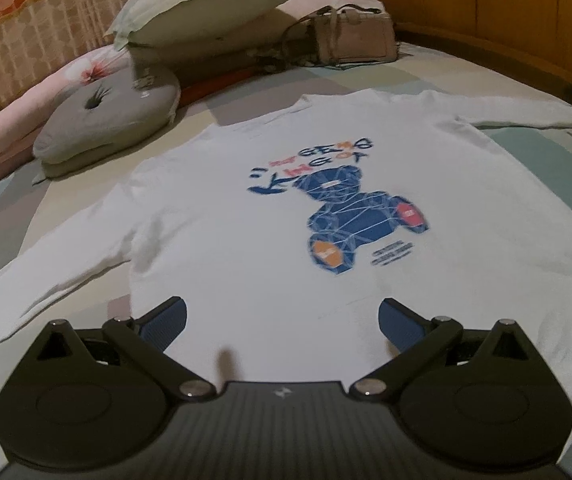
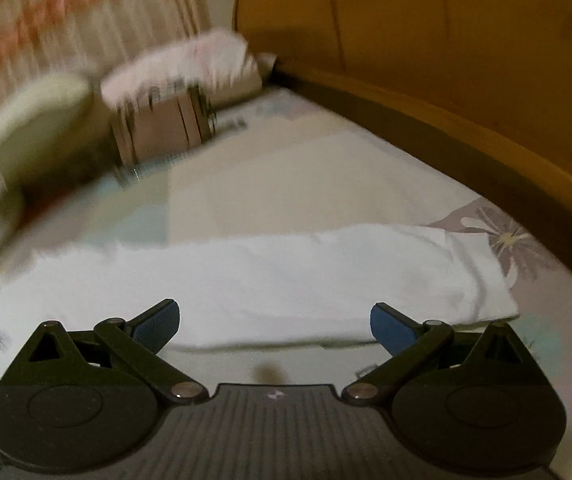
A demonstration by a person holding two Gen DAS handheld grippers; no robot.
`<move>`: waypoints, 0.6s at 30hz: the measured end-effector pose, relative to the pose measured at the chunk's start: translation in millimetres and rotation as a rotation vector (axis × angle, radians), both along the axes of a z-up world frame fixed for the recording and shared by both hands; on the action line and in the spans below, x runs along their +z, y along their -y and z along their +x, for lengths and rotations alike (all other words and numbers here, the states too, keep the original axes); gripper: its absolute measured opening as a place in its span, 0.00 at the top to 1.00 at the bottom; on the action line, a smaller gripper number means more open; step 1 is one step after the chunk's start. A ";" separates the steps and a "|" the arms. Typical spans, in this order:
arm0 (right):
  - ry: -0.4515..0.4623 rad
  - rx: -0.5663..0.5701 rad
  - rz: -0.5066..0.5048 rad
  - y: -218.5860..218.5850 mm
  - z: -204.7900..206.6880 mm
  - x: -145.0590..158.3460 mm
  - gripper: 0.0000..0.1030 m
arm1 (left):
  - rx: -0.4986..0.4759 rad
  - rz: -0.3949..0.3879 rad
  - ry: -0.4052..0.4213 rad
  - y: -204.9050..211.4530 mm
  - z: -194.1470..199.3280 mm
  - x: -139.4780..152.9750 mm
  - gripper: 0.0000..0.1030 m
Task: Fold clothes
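Observation:
A white long-sleeved shirt (image 1: 222, 220) with a blue bear print (image 1: 360, 220) lies flat and face up on the bed, both sleeves spread sideways. My left gripper (image 1: 282, 320) hovers open over the shirt's lower hem, nothing between its blue pads. In the right wrist view, the shirt's right sleeve (image 2: 286, 276) stretches across the bed, its cuff end (image 2: 490, 284) to the right. My right gripper (image 2: 274, 322) is open just above the near edge of that sleeve, empty. This view is blurred on the left.
At the head of the bed (image 1: 526, 152) lie a grey round cushion (image 1: 106, 120), a pale pillow (image 1: 206, 4) and a beige handbag (image 1: 354, 36). A wooden bed frame (image 2: 466, 128) curves along the right side. Patterned curtains (image 1: 26, 20) hang at the back left.

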State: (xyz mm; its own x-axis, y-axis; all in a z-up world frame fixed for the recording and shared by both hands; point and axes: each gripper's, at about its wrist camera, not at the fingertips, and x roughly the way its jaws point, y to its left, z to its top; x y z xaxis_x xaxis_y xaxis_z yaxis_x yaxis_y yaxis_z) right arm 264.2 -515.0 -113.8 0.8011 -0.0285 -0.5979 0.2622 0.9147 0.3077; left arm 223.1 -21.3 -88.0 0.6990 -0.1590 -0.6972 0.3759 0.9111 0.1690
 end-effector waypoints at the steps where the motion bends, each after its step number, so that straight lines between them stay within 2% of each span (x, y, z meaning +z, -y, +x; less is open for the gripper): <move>1: 0.022 0.001 0.015 4.1 1.8 1.7 0.00 | -0.008 0.004 0.000 2.7 0.2 0.0 0.01; 4: 0.029 -0.005 0.031 18.2 22.6 4.7 0.00 | -0.008 0.016 0.000 8.9 2.2 -0.4 0.01; 6: 0.021 0.000 0.077 32.1 42.9 2.7 0.00 | -0.002 0.017 -0.002 11.5 3.7 -1.1 0.01; 11: -0.083 -0.067 0.114 64.0 87.1 -27.7 0.00 | 0.012 0.019 -0.017 15.8 6.8 -5.7 0.01; 15: -0.075 -0.194 0.033 81.8 81.8 -38.8 0.00 | 0.023 0.036 -0.013 17.0 9.1 -6.4 0.01; 18: -0.038 -0.209 0.126 97.7 65.8 -36.9 0.00 | 0.024 0.027 -0.013 16.5 9.8 -6.2 0.01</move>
State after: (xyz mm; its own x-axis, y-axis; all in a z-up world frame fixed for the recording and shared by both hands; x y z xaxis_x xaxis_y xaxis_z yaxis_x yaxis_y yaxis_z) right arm 330.0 -612.7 -150.7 0.7626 -0.1141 -0.6368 0.4550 0.7943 0.4025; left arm 232.9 -37.8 -94.2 0.6935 -0.1235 -0.7098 0.3565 0.9149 0.1891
